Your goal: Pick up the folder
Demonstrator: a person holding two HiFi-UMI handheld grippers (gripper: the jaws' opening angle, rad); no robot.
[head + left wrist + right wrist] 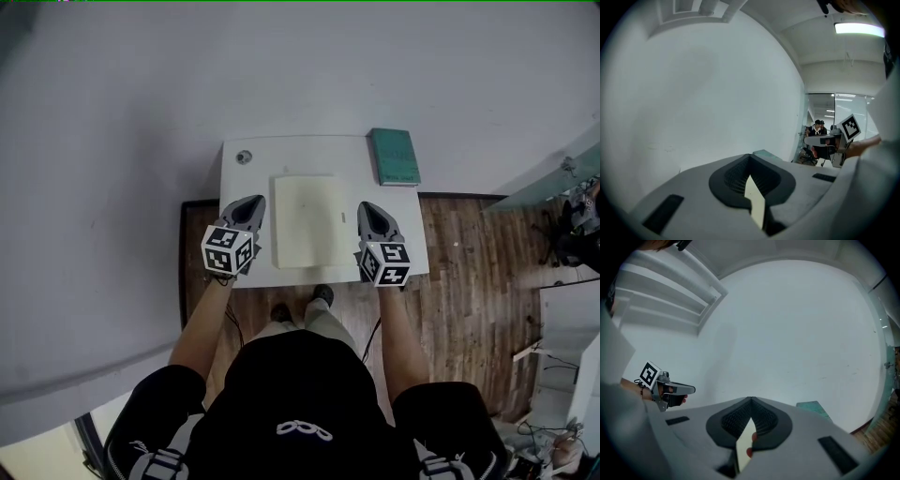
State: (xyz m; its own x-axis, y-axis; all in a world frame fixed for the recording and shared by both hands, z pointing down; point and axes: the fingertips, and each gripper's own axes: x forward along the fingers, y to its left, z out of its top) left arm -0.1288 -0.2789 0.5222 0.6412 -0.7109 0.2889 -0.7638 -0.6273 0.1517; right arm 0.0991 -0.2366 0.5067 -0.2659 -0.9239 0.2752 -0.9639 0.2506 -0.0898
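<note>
A cream folder (309,220) lies flat in the middle of a small white table (281,155). My left gripper (248,208) hovers just off the folder's left edge, jaws shut and holding nothing. My right gripper (373,216) sits just off the right edge, also shut and empty. In the left gripper view the left gripper (750,157) has its jaws meeting at the tip, with a cream sliver showing through the gap behind them. The right gripper view shows the same for the right gripper (751,400). Each gripper's marker cube is seen from the other side.
A green book (395,156) lies at the table's far right corner. A small round object (244,157) sits at the far left corner. A white wall stands behind the table, wood floor (469,281) lies to the right, and a glass partition (562,173) beyond it.
</note>
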